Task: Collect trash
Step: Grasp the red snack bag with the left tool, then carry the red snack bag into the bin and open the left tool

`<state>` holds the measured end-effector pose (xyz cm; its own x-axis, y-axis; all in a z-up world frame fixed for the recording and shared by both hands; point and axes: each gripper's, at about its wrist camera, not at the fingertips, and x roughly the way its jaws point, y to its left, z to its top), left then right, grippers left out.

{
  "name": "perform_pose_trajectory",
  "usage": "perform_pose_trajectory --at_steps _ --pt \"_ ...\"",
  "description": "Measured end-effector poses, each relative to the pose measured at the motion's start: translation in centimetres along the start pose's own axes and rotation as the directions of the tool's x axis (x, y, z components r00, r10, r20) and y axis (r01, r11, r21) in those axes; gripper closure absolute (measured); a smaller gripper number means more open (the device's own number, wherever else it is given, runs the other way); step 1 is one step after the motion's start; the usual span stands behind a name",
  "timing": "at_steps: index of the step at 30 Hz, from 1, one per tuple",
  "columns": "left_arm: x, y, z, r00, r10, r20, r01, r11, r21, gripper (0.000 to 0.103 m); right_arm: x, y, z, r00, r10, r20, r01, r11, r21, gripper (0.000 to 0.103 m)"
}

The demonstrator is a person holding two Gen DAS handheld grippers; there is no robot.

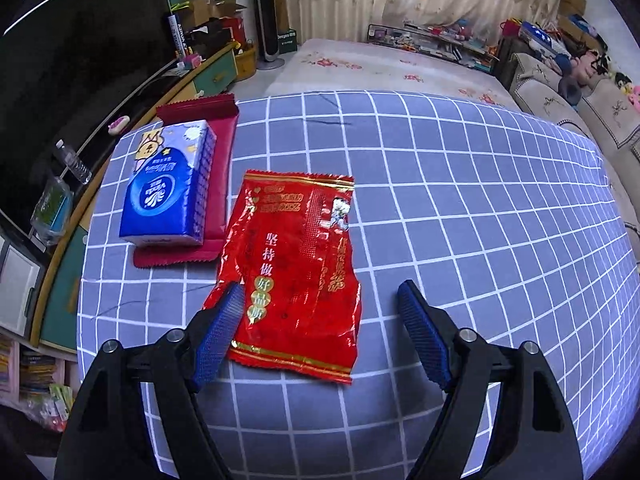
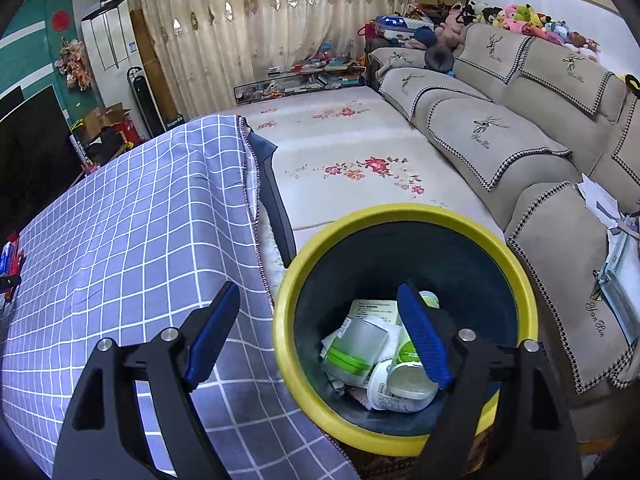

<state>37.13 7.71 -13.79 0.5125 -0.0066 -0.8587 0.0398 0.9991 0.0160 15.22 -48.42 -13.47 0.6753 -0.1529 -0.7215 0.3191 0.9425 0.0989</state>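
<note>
A flat red foil snack wrapper (image 1: 294, 268) with gold lettering lies on the blue checked tablecloth (image 1: 460, 208). My left gripper (image 1: 322, 300) is open just above its near end; the left finger overlaps the wrapper's lower left corner, the right finger is off to its right. My right gripper (image 2: 320, 300) is open and empty above the table's edge and a yellow-rimmed bin (image 2: 296, 280) on the floor. The bin holds white and green plastic cups (image 2: 360, 350) and paper.
A blue tissue pack (image 1: 168, 184) lies on a dark red packet (image 1: 220, 152) at the table's left. A TV cabinet (image 1: 60, 264) stands beyond the left edge. A beige sofa (image 2: 520, 152) and a flowered mat (image 2: 348, 168) lie right of the table.
</note>
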Motion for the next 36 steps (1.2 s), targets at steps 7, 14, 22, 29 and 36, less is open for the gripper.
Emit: perform_pose_trajectory --at_steps 7,14,22,29,36 --pt "-0.4 -1.5 0.2 1.000 0.010 0.024 -0.012 0.998 0.064 0.080 0.1 0.4 0.1 1.000 0.017 -0.002 -0.017 1.000 -0.001 0.027" --pt "-1.5 -2.8 -1.0 0.999 -0.012 0.036 0.009 0.996 0.093 0.101 -0.5 -0.5 0.3 1.000 0.024 0.014 -0.025 0.999 0.022 0.027" --pt "-6.3 -5.8 -2.8 0.995 -0.054 0.081 0.040 0.985 0.165 0.101 -2.1 -1.1 0.7 0.998 0.042 0.052 -0.044 0.998 0.036 0.027" --pt "-11.4 -12.1 -4.3 0.983 -0.149 0.110 0.114 0.955 0.275 0.101 -4.2 -1.9 0.5 0.994 0.064 0.084 -0.068 0.997 0.038 0.027" --pt "-14.6 -21.3 -5.9 0.962 -0.257 0.097 0.199 0.895 0.399 0.101 -6.4 -4.2 0.1 0.992 0.056 0.117 -0.063 0.996 0.059 0.026"
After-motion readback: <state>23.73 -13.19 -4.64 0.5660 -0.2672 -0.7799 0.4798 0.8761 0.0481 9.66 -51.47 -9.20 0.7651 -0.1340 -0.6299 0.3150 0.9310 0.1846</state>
